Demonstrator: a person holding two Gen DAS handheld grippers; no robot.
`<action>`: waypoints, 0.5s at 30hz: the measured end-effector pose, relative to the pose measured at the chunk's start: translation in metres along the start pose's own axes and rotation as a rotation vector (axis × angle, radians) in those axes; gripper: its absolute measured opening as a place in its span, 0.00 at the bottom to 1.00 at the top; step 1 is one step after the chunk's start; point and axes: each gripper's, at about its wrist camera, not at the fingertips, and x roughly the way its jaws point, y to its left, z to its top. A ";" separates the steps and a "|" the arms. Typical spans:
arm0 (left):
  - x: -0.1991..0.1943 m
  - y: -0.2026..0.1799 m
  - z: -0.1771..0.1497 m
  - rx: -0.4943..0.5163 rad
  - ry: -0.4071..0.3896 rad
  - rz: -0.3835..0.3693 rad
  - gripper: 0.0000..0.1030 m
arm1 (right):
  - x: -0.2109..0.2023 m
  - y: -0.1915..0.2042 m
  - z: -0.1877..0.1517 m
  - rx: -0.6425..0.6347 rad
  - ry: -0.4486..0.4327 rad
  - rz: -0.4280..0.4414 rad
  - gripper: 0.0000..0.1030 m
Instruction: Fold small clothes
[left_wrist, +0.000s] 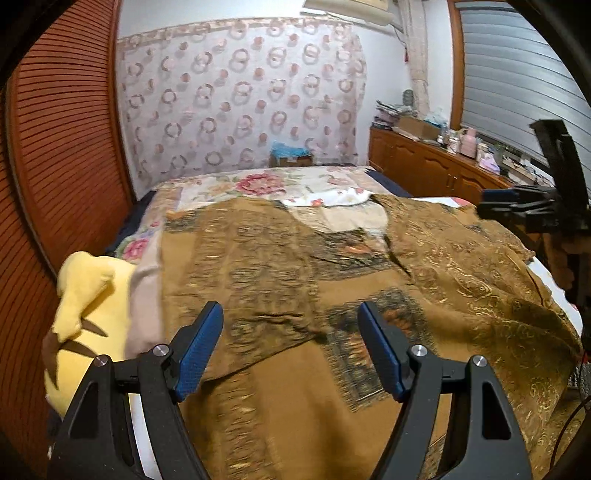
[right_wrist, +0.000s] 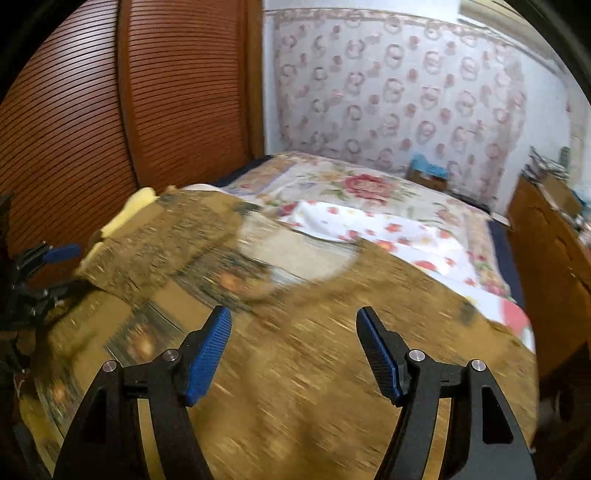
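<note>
A brown patterned garment (left_wrist: 295, 266) lies spread flat on the bed, neckline toward the far wall; it also fills the right wrist view (right_wrist: 295, 350), blurred by motion. My left gripper (left_wrist: 290, 314) is open and empty above the garment's near part. My right gripper (right_wrist: 293, 321) is open and empty above the garment's right side. The right gripper also shows at the right edge of the left wrist view (left_wrist: 517, 206), and the left gripper at the left edge of the right wrist view (right_wrist: 51, 266).
A floral bedspread (left_wrist: 258, 184) covers the bed. A yellow plush toy (left_wrist: 88, 310) lies at the bed's left edge. A slatted wooden wardrobe (right_wrist: 110, 110) stands at the left. A wooden cabinet (left_wrist: 436, 166) with clutter stands at the right. A box (left_wrist: 290, 157) sits by the far wall.
</note>
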 end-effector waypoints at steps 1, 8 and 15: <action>0.005 -0.006 0.000 0.009 0.009 -0.012 0.74 | -0.008 -0.012 -0.009 0.012 0.000 -0.028 0.70; 0.031 -0.033 0.002 0.053 0.089 -0.064 0.74 | -0.052 -0.074 -0.062 0.124 0.026 -0.188 0.70; 0.053 -0.050 -0.001 0.096 0.162 -0.081 0.74 | -0.063 -0.127 -0.111 0.263 0.087 -0.314 0.70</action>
